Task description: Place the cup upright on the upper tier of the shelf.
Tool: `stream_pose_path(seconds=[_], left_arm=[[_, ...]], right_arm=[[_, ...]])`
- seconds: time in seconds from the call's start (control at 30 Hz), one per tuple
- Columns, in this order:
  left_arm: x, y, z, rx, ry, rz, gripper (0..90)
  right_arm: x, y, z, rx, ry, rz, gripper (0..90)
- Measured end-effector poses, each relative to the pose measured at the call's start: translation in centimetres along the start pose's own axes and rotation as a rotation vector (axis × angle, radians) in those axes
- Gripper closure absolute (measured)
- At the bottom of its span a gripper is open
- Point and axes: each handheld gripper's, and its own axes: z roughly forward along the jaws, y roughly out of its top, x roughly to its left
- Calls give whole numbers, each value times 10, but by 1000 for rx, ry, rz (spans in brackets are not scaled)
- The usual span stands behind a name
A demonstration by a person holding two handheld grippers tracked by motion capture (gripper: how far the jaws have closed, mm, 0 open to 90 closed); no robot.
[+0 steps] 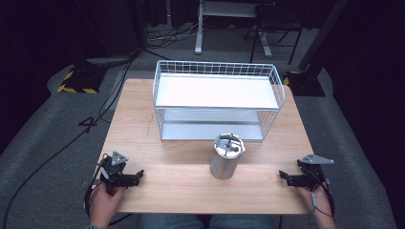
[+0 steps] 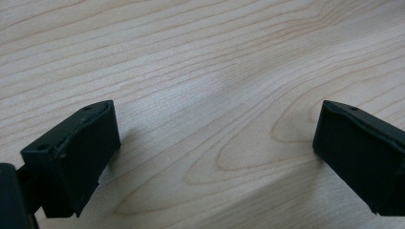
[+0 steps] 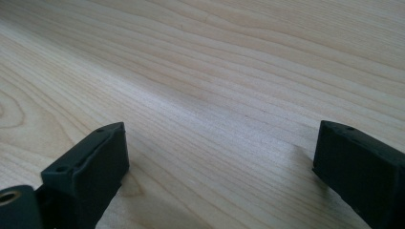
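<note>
Person's forearms [image 1: 102, 214] cut off below.

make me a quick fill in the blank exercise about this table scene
1. The round silver metal canister stands ____ on the wooden table.
2. The white wire two-shelf rack sits ____ the canister, farther from the person.
3. The left gripper and right gripper both have jaws ____.

Missing words: upright; behind; open

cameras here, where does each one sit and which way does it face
High view: above the person's side, facing forward and down on the wooden table, wire shelf rack and metal canister; both hands and the left gripper and right gripper show.
Left gripper view: rides the left gripper, facing the tabletop; jaws apart.
Right gripper view: rides the right gripper, likewise.
All share the wood tabletop.
</note>
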Motion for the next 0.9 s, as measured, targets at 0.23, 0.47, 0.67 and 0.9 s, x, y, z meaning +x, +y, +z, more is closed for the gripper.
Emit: stream_pose_path(seconds=[0.23, 0.47, 0.67, 0.9], left_arm=[[0, 0, 0, -1, 0, -2, 24], [0, 0, 0, -1, 0, -1, 24], [0, 0, 0, -1, 0, -1, 24], [0, 0, 0, -1, 0, -2, 24]], right_arm=[[-1, 1, -3, -3, 44, 22, 36], [1, 10, -21, -59, 61, 24, 32], [5, 19, -35, -97, 91, 25, 31], [6, 25, -53, -212, 130, 41, 31]])
